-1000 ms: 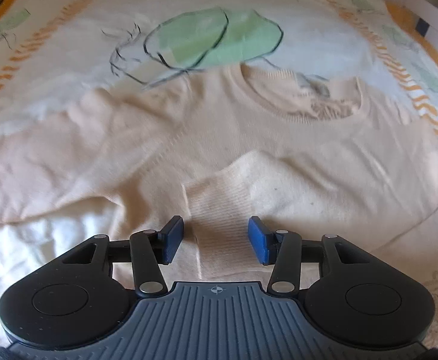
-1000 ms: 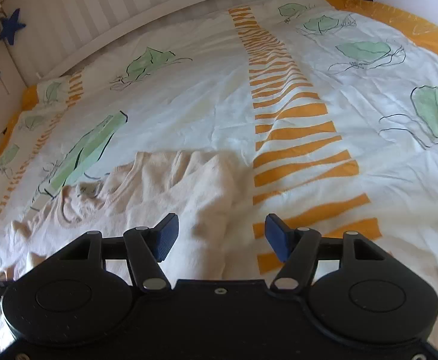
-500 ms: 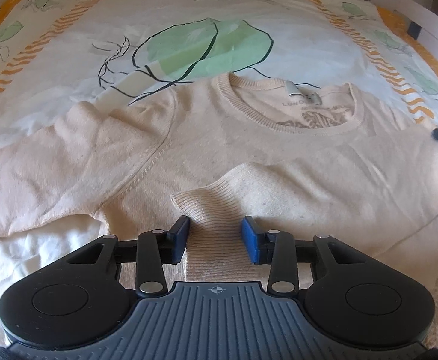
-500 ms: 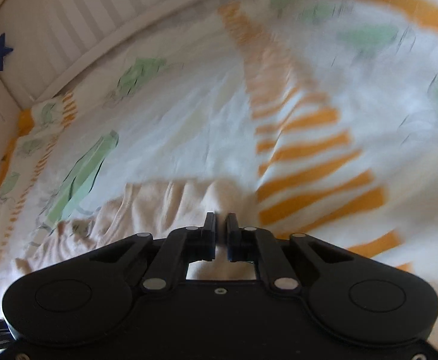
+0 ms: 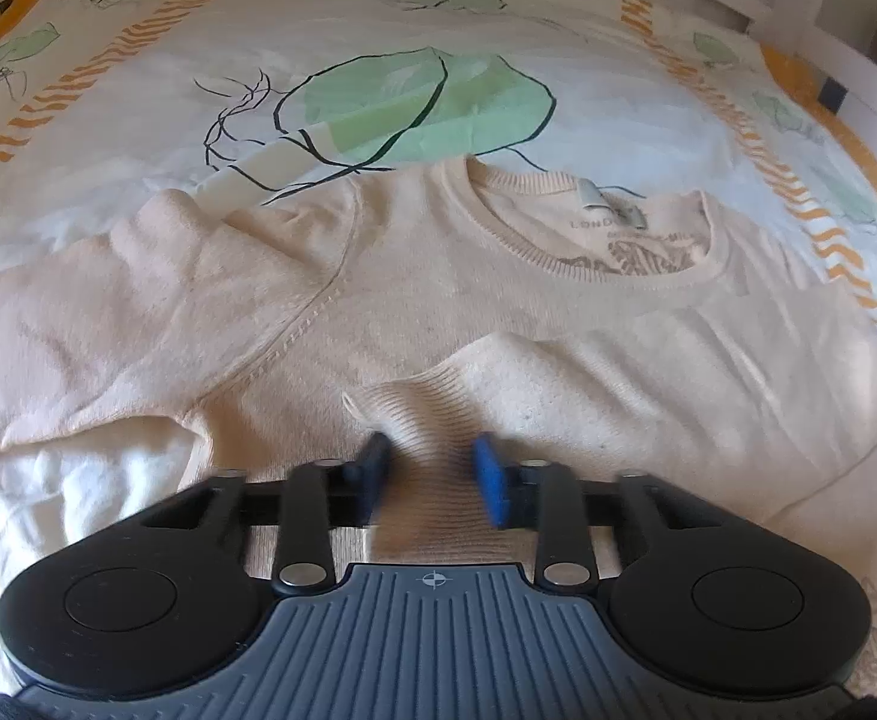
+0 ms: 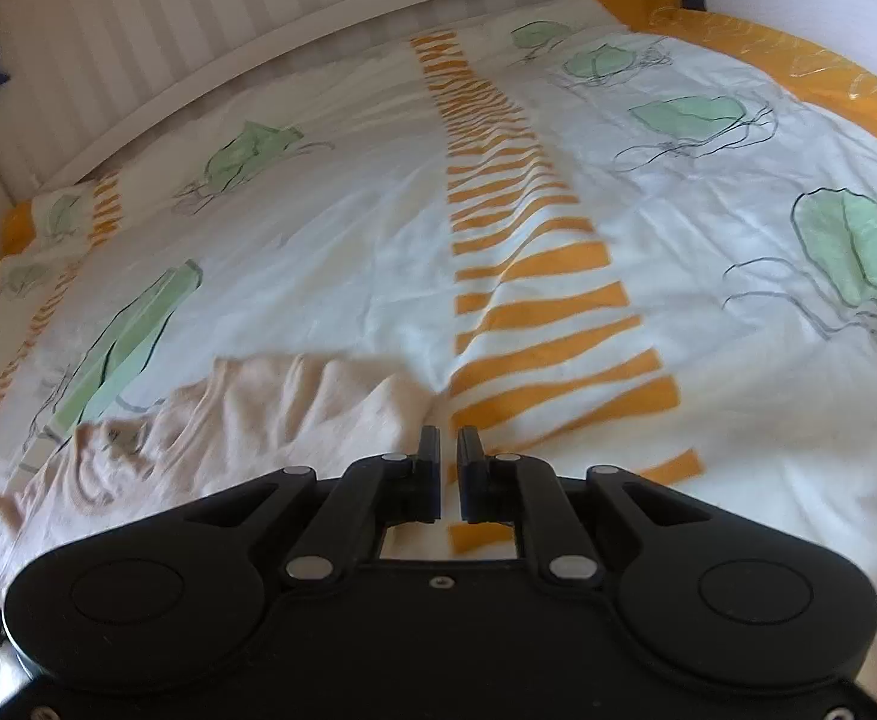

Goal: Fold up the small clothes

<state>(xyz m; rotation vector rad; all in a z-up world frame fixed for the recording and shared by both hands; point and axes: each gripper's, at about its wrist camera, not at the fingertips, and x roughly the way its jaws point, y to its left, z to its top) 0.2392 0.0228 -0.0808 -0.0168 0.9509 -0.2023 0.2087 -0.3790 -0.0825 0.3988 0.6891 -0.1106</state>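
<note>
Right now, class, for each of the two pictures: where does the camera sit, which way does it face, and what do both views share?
Left wrist: on the left gripper, angled down over a peach sweater; its jaws are closing on the ribbed cuff of the sleeve folded across the sweater's front.
Right wrist: on the right gripper, facing down the bed toward the slatted bed frame; jaws shut at the sweater's edge, grip not visible.
Shared: the sweater and the leaf-print duvet.
</note>
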